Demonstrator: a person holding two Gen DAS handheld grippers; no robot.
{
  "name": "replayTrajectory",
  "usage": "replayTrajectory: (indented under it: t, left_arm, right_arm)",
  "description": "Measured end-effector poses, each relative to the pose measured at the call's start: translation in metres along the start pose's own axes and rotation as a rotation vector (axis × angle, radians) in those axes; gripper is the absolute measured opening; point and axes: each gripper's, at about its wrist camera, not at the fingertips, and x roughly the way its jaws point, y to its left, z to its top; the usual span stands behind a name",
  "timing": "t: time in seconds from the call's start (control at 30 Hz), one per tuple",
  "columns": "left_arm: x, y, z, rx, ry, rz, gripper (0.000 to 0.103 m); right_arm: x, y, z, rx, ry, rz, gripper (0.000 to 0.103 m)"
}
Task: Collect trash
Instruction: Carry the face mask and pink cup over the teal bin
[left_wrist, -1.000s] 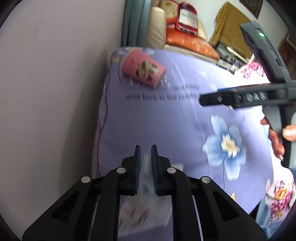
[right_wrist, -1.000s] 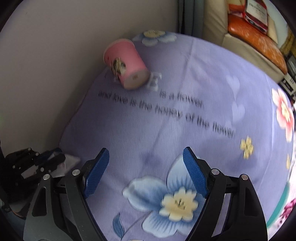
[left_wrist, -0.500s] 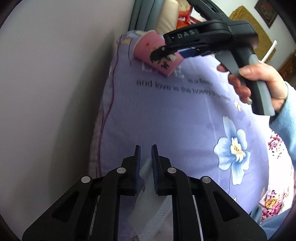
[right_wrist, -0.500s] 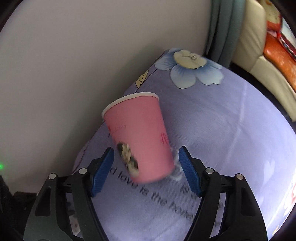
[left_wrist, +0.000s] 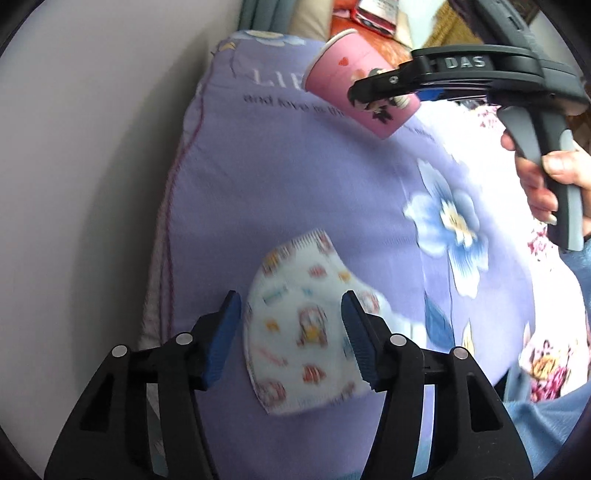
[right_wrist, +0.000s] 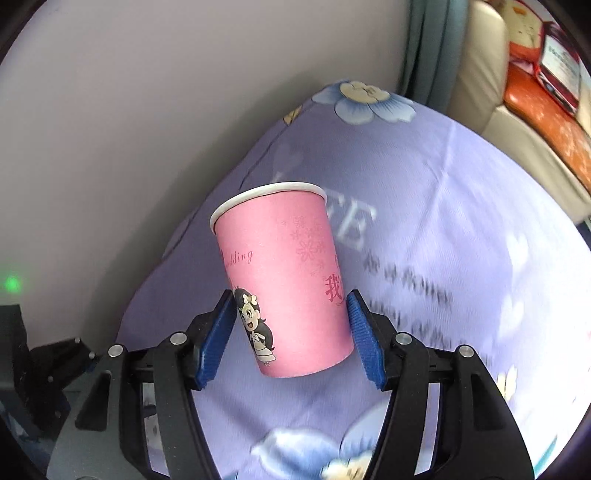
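A pink paper cup (right_wrist: 280, 258) with a cartoon girl sits tilted between the blue pads of my right gripper (right_wrist: 290, 295), whose jaws are closing and press on its sides. In the left wrist view the same cup (left_wrist: 343, 85) hangs above the purple flowered bedsheet (left_wrist: 295, 184), with the right gripper (left_wrist: 369, 99) on it and a hand (left_wrist: 543, 184) on the handle. My left gripper (left_wrist: 291, 299) is opening. A white patterned face mask (left_wrist: 303, 332) lies loose on the sheet between and under its fingers, and the pads do not press on it.
A pale wall (left_wrist: 92, 184) runs along the bed's left side. A curtain (left_wrist: 266, 14) hangs at the far end, and beyond it is a sofa with an orange cushion (right_wrist: 535, 92) and a red box. A floral cloth (left_wrist: 546, 362) lies at the bed's right edge.
The left jaws, shut on the mask before, have spread, and the mask now lies loose on the sheet. The right gripper reached the cup, closed on it and lifted it off the sheet.
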Motion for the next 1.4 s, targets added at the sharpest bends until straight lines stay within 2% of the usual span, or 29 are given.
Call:
replayTrajectory:
  t: [0.17,0.23,0.3,0.33,0.37,0.4,0.43,0.47,0.63,0.9,1.17,1.4]
  left_arm:
    - [0.004,-0.015,-0.017,0.048,-0.001,0.027,0.081]
    - [0.007,-0.025,-0.02,0.067,-0.006,0.058,0.082]
    - [0.008,-0.033,-0.023,0.072,-0.023,0.068,0.078]
    - [0.008,-0.037,-0.024,0.084,-0.029,0.096,0.065]
    - [0.007,-0.041,-0.024,0.085,-0.032,0.121,0.046]
    - [0.005,-0.041,-0.025,0.065,-0.032,0.122,0.037]
    - [0.004,-0.039,-0.024,0.036,-0.026,0.105,0.017]
    - [0.004,-0.038,-0.023,0.009,-0.019,0.098,0.013]
    - [-0.013,-0.054,-0.017,-0.009,-0.051,0.113,0.012]
    - [-0.036,-0.116,0.007,0.086,-0.106,0.09,0.012]
    - [-0.008,-0.211,0.052,0.198,-0.128,0.007,0.012]
    - [0.025,-0.31,0.075,0.313,-0.089,-0.091,0.012]
  right_arm:
    - [-0.026,0.002,-0.043,0.02,-0.015,0.004,0.059]
    - [-0.036,0.003,-0.058,0.028,-0.019,0.006,0.059]
    - [-0.048,0.003,-0.072,0.035,-0.03,0.005,0.059]
    - [-0.051,0.002,-0.078,0.039,-0.035,0.004,0.059]
    - [-0.053,0.0,-0.082,0.044,-0.039,0.005,0.059]
    - [-0.057,-0.001,-0.086,0.048,-0.042,0.005,0.059]
    - [-0.062,-0.001,-0.09,0.054,-0.048,0.004,0.059]
    - [-0.067,-0.004,-0.095,0.064,-0.059,0.006,0.059]
    - [-0.087,-0.019,-0.116,0.102,-0.099,0.017,0.059]
    - [-0.132,-0.068,-0.164,0.225,-0.183,0.03,0.059]
    - [-0.177,-0.143,-0.229,0.409,-0.275,0.009,0.059]
    - [-0.213,-0.209,-0.291,0.58,-0.359,-0.044,0.059]
